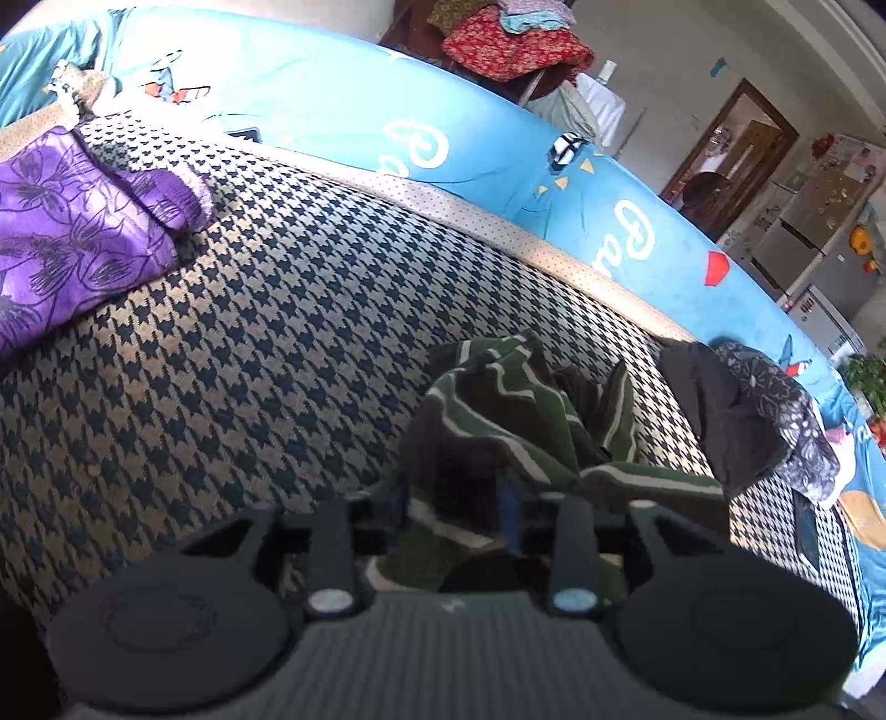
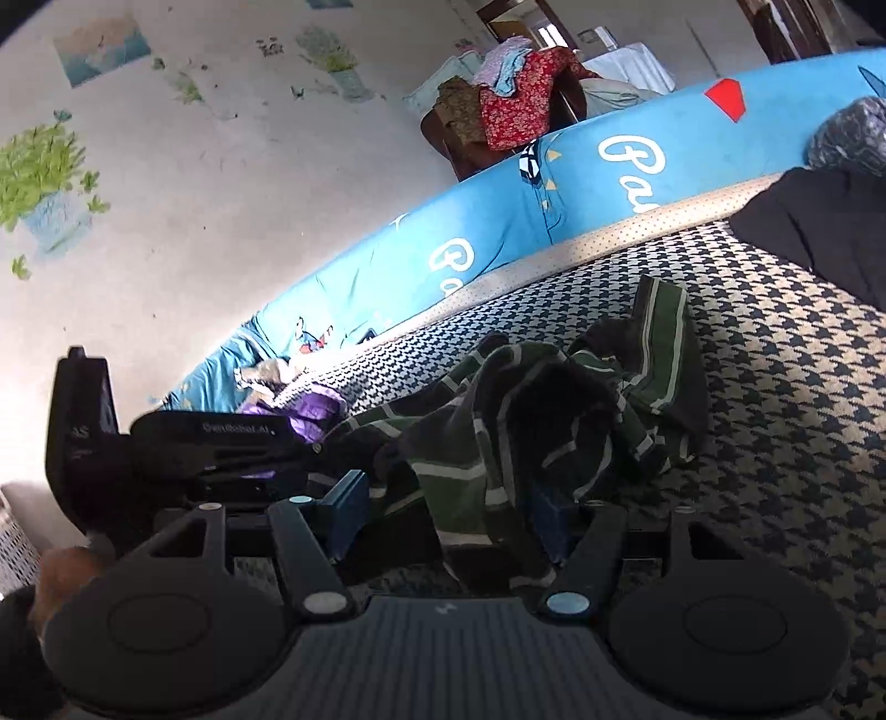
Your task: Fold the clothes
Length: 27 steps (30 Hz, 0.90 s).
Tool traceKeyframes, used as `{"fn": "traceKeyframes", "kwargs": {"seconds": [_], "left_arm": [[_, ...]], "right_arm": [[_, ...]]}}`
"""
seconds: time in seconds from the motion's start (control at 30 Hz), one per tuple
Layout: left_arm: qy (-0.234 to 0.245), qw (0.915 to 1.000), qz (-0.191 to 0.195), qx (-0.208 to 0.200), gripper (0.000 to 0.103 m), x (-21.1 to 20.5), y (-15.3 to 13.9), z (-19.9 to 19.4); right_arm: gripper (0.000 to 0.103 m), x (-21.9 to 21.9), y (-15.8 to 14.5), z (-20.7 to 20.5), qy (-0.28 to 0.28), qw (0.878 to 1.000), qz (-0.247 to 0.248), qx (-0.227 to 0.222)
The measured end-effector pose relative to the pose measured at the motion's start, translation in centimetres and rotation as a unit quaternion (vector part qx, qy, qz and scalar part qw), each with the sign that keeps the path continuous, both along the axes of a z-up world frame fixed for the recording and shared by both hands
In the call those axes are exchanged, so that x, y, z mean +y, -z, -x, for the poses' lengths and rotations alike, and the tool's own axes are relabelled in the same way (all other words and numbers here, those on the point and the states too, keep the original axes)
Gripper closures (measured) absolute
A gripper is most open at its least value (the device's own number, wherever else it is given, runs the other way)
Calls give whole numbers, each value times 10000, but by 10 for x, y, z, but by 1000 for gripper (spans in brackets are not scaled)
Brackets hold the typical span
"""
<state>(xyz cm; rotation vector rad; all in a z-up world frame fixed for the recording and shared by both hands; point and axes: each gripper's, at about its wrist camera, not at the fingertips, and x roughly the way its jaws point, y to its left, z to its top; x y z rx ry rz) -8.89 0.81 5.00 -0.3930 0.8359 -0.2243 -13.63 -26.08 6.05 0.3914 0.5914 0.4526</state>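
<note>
A crumpled green garment with white stripes [image 1: 498, 410] lies on the houndstooth blanket [image 1: 249, 332]. In the left wrist view my left gripper [image 1: 454, 507] stands over the garment's near edge. Its jaws are parted, cloth lies loosely between them, and the pads do not press on it. In the right wrist view the same garment [image 2: 498, 421] is bunched in front of my right gripper [image 2: 448, 509]. Those blue pads [image 2: 349, 498] stand wide apart with a fold of cloth draped between them, not pinched. The left tool's black body [image 2: 210, 437] sits close at the left.
A folded purple floral garment [image 1: 72, 232] lies at the far left of the blanket. A black garment [image 1: 714, 410] and a dark patterned one [image 1: 775, 399] lie to the right. Blue printed bedding [image 1: 332, 99] borders the blanket behind. A chair piled with clothes [image 1: 509, 44] stands beyond. A hand [image 2: 66, 570] shows at lower left.
</note>
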Motion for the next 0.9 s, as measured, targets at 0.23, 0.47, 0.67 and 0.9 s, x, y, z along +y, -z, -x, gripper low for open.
{"fn": "traceKeyframes", "kwargs": {"seconds": [0.23, 0.47, 0.67, 0.9], "left_arm": [[376, 9992, -145, 76, 38, -2, 17, 7], [587, 9974, -393, 136, 30, -11, 40, 8], [587, 9964, -603, 64, 54, -26, 49, 2], [218, 9952, -933, -213, 98, -30, 31, 6]], "right_arm": [[57, 16, 11, -5, 189, 9971, 732, 50], [85, 7, 15, -12, 426, 9969, 618, 255], [87, 6, 15, -14, 513, 9965, 600, 280], [92, 4, 11, -13, 685, 9954, 666, 110]]}}
